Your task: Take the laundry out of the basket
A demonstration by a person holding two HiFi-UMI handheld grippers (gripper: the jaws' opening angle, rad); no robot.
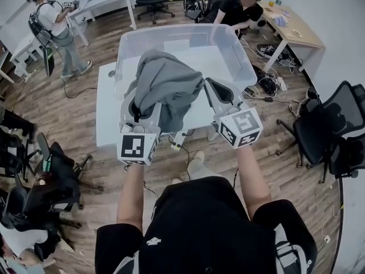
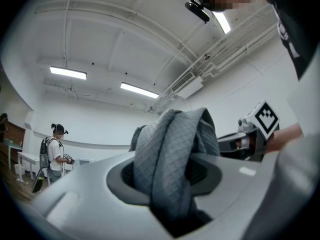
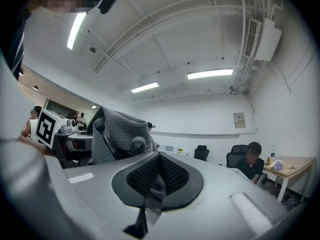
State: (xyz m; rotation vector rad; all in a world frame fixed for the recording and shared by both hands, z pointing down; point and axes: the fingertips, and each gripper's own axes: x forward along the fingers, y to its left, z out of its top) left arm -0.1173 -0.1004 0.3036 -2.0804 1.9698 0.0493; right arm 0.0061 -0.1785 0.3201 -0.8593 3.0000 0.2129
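A grey quilted garment (image 1: 165,81) hangs in the air over the near rim of the clear plastic basket (image 1: 231,47), which stands on a white table (image 1: 105,116). My left gripper (image 1: 137,100) points upward and is shut on a thick fold of the garment (image 2: 170,154), which bulges up between its jaws (image 2: 167,184). My right gripper (image 1: 214,88) also points up, just right of the cloth. Its black pads (image 3: 172,176) meet with nothing between them, and the garment (image 3: 117,134) shows to its left.
A person in white (image 1: 54,24) stands at the far left by a desk. Another in black (image 1: 239,7) sits behind the basket. Office chairs stand at left (image 1: 40,170) and right (image 1: 328,124). A wooden desk (image 1: 296,27) is at the far right, and cables lie on the floor.
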